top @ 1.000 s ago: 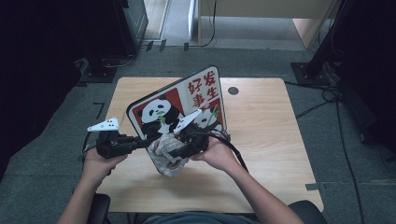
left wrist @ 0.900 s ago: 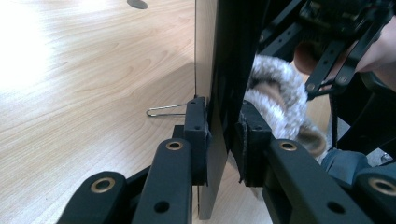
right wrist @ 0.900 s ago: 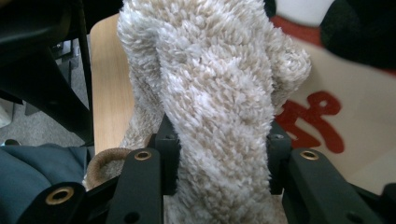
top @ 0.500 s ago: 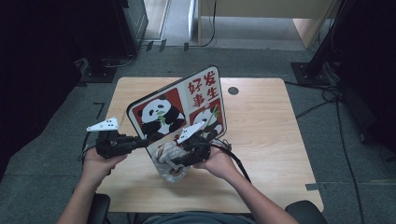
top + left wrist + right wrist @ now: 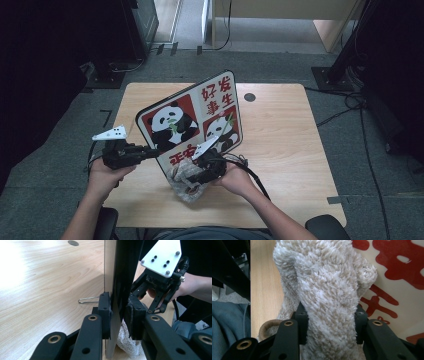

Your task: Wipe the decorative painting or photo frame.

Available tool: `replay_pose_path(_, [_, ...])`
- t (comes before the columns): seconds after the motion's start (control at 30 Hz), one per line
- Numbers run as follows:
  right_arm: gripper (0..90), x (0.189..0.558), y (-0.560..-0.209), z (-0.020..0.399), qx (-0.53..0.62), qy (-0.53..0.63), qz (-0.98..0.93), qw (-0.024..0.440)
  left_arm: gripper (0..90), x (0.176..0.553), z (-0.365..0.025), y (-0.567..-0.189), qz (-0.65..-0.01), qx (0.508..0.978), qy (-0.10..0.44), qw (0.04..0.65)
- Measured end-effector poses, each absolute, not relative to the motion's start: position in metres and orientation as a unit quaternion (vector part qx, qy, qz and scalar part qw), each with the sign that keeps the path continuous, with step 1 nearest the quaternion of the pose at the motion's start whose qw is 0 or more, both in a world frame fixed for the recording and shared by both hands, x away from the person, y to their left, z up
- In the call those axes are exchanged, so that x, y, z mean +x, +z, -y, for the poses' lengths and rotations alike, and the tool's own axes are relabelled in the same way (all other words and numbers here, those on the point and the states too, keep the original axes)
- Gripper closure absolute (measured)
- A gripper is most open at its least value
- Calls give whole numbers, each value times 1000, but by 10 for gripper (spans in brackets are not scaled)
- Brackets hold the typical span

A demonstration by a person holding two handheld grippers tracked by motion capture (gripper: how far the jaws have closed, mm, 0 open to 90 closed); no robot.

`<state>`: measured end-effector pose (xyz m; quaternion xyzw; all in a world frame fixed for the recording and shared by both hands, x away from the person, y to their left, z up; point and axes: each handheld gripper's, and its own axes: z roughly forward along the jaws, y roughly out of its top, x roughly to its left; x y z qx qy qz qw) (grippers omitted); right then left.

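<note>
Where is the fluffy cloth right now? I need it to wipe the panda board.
In the high view the fluffy cloth sits at the table's near edge, clamped in the right gripper, against the lower front of the panda board.

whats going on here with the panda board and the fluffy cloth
A person at a wooden table works with a gripper in each hand. The left gripper is clamped on the edge of the panda board, holding it propped up on the table. The right gripper is shut on a fluffy beige cloth, pressing it against the board's lower printed face, apparently to wipe it.
</note>
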<state>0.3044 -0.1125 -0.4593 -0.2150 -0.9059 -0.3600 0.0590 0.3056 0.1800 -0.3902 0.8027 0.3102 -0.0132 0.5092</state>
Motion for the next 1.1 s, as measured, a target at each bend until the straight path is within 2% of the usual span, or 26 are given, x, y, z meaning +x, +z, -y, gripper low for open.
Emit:
replay_pose_path(0.27, [630, 303, -446, 116, -225, -364, 901, 75, 695, 306, -178, -390, -306, 809, -17, 502])
replay_pose_path(0.5, [635, 305, -416, 116, -234, -365, 898, 75, 639, 302, -184, -386, -309, 801, -13, 514])
replay_pose_path(1.1, [633, 322, -311, 101, -216, -405, 888, 36, 651, 293, -209, -386, -315, 788, -12, 529])
